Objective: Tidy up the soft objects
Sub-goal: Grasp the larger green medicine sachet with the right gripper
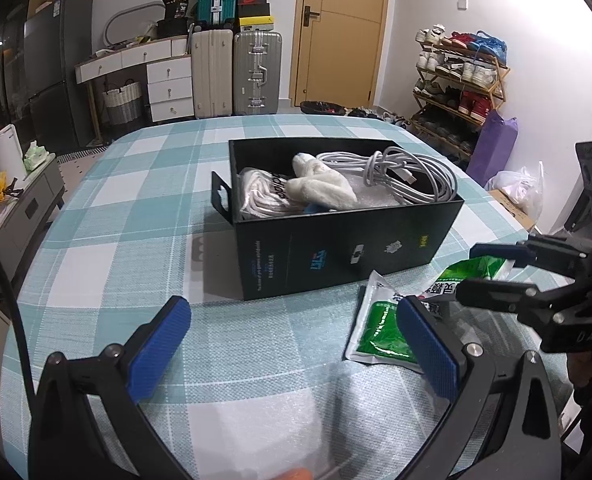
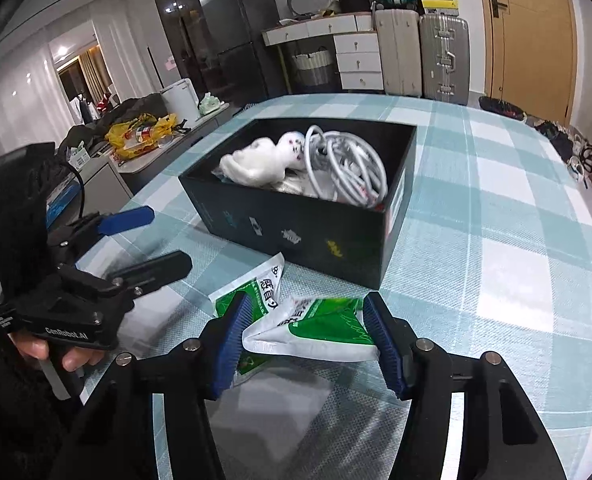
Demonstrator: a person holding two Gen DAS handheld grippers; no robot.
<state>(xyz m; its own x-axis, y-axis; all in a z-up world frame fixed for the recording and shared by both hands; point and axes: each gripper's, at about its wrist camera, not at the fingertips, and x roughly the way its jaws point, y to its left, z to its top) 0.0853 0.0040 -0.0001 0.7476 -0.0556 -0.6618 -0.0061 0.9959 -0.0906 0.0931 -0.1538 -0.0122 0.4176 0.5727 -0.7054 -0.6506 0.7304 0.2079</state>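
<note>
Right wrist view shows the right gripper (image 2: pixel 307 340) with its jaws apart on either side of a green and white packet (image 2: pixel 319 330), whose long axis runs across the gap, just in front of the black box (image 2: pixel 296 228) on the worktop (image 2: pixel 495 200). I cannot tell whether the pads already touch it. The left gripper (image 1: pixel 292 344), jaws also wide apart and empty, is further from this packet, beside a second packet (image 1: pixel 379 332).

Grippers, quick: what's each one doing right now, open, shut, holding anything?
Left gripper: open, empty, above the tablecloth.
Right gripper: jaws spread around a green packet, not closed on it yet.
</note>
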